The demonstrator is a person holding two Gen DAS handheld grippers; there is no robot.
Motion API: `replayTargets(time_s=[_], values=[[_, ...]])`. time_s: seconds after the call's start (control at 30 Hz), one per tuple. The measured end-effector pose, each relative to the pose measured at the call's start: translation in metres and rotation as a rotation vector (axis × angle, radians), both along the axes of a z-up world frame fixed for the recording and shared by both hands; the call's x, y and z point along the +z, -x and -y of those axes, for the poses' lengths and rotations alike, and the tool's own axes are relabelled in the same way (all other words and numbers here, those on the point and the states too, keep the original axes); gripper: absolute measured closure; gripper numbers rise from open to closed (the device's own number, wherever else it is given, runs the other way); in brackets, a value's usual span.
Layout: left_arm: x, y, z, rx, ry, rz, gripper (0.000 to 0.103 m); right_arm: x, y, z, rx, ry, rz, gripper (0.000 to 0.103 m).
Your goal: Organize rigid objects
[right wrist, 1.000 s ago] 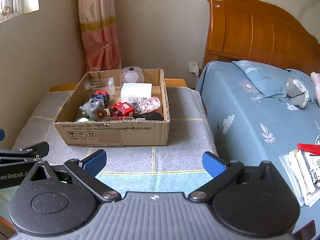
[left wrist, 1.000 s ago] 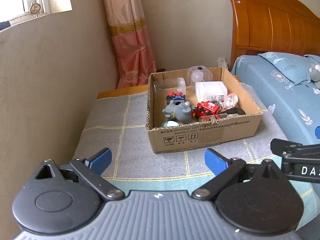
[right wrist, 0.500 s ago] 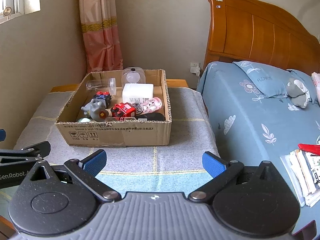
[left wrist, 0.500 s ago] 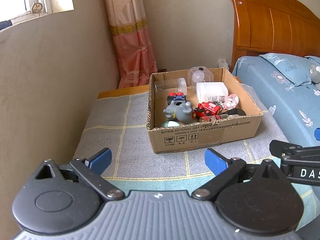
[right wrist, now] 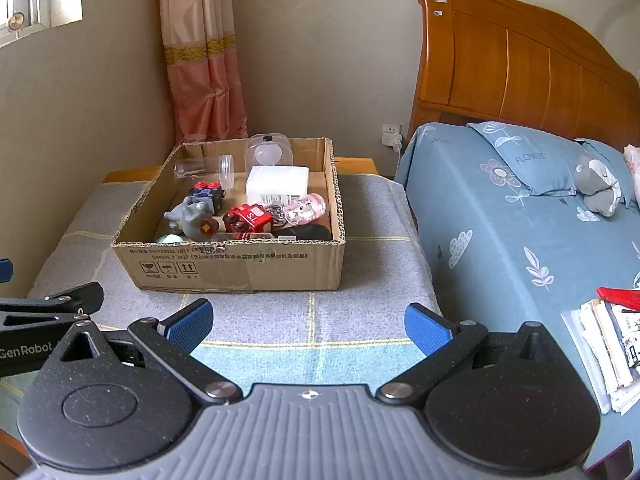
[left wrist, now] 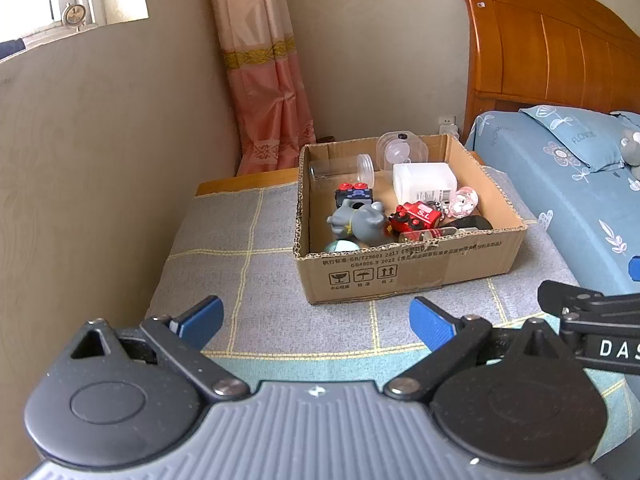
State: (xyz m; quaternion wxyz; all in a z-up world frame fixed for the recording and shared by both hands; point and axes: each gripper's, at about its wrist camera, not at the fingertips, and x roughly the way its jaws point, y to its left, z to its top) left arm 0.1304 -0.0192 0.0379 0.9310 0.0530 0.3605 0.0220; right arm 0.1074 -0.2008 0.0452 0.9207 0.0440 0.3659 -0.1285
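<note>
A cardboard box (left wrist: 408, 270) (right wrist: 240, 268) stands on a grey cloth-covered table. Inside lie a grey elephant toy (left wrist: 358, 222) (right wrist: 192, 218), a red toy truck (left wrist: 416, 216) (right wrist: 248, 220), a white container (left wrist: 424, 180) (right wrist: 278, 184), a clear jar on its side (left wrist: 340, 168), a clear dome (right wrist: 268, 152) and a pink see-through toy (right wrist: 306, 208). My left gripper (left wrist: 316, 318) and my right gripper (right wrist: 308, 320) are both open and empty, held side by side in front of the box, apart from it.
A bed with blue bedding (right wrist: 520, 232) and a wooden headboard (right wrist: 520, 64) stands right of the table. A grey plush (right wrist: 598, 186) lies by the pillow. Papers (right wrist: 604, 344) lie on the bed's near edge. A wall and a pink curtain (left wrist: 264, 80) border the left.
Both grippers have drifted slightly back and up, so the box sits a little lower in each view. Both stay open. Nothing in the box has moved.
</note>
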Motion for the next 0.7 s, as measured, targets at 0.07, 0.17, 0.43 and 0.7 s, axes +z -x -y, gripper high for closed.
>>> replayTargets(time_s=[0.07, 0.17, 0.43, 0.7], values=[[0.0003, 0.0007, 0.0009, -0.003, -0.001, 0.002, 0.004, 0.0000, 0.0005, 0.0001, -0.002, -0.001, 0.003, 0.000], [0.0004, 0.0008, 0.0012, -0.005, -0.003, 0.005, 0.004, 0.0003, 0.0014, 0.0007, -0.005, -0.004, 0.006, 0.000], [0.0011, 0.0014, 0.0024, -0.006, -0.005, 0.007, 0.004, 0.0007, 0.0026, 0.0011, -0.006, -0.006, 0.009, 0.000], [0.0023, 0.0023, 0.0048, -0.008, -0.006, 0.009, 0.004, 0.0020, 0.0038, 0.0017, -0.006, -0.007, 0.013, 0.000]])
